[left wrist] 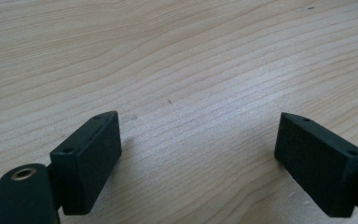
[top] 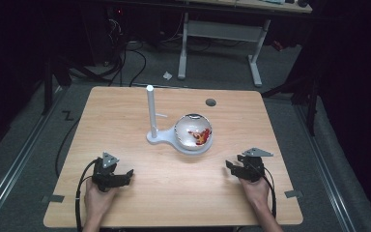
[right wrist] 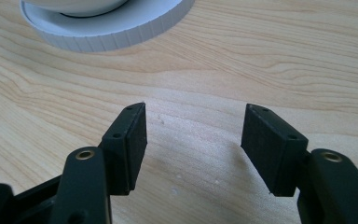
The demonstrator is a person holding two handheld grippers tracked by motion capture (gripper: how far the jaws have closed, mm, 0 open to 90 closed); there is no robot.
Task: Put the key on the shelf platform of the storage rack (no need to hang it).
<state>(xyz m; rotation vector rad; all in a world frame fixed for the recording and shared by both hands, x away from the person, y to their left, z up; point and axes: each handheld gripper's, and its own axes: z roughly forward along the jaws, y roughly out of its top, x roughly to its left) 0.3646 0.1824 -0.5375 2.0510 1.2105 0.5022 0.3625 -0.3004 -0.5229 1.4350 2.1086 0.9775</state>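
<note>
My left gripper (top: 125,175) and right gripper (top: 232,167) are black, each topped by a grey three-cornered plate and trailing black cable; forearms bare.

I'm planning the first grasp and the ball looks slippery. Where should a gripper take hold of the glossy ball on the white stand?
Probably across its widest part, from the near right side with the right gripper, already open. The ball is round and glossy and sits in the stand's ring; the post blocks the left.

We find no readable text, label, brand or number anywhere; the bowl's (top: 193,131) red-orange marking is pattern, not lettering.
</note>
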